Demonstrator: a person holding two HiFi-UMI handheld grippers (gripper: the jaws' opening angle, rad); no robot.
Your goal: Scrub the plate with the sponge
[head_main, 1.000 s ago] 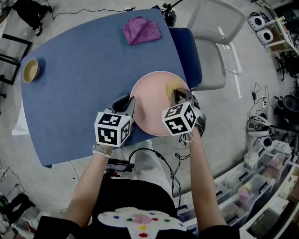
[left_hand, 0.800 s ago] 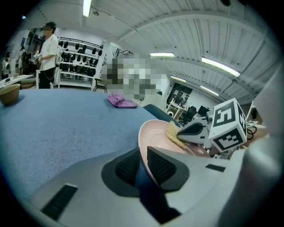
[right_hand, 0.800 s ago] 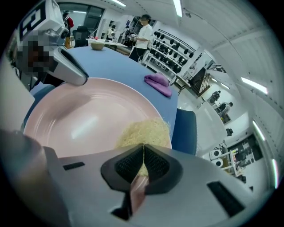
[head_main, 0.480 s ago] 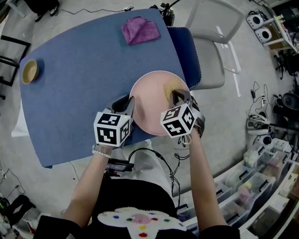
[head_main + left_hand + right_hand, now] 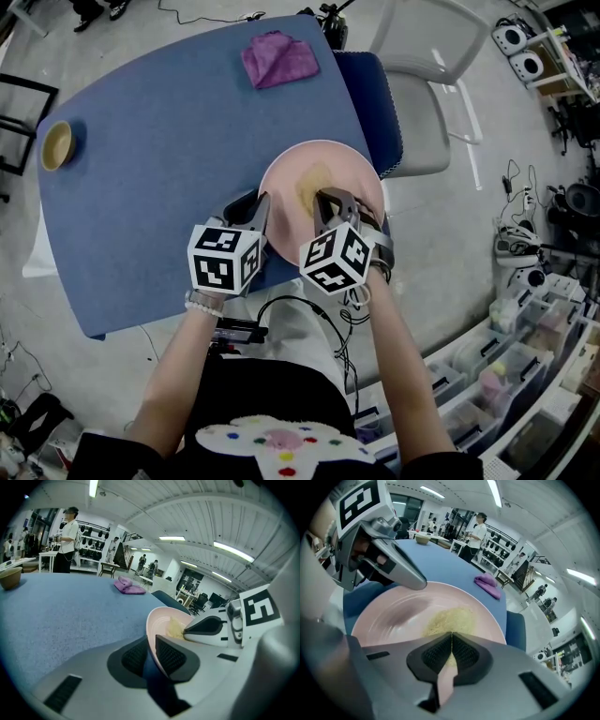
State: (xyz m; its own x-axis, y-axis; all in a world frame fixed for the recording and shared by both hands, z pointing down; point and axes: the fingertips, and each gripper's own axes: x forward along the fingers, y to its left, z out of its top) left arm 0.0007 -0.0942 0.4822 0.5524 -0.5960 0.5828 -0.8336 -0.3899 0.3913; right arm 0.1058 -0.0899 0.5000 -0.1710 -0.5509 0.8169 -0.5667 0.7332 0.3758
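Two grippers share one pink plate (image 5: 352, 169) at the blue table's (image 5: 141, 159) 4 o'clock edge in the head view; the left gripper (image 5: 251, 208) bites the rim at 9 o'clock, apparently to steady it, while the right gripper (image 5: 339, 202) presses the yellow sponge (image 5: 309, 187) near the centre. Left gripper view: jaws pinched on the rim; sponge just beyond, toward 1 o'clock. Right gripper view: jaws squeezed almost together on the thin sponge, held flat against the plate; scrubbing looks under way.
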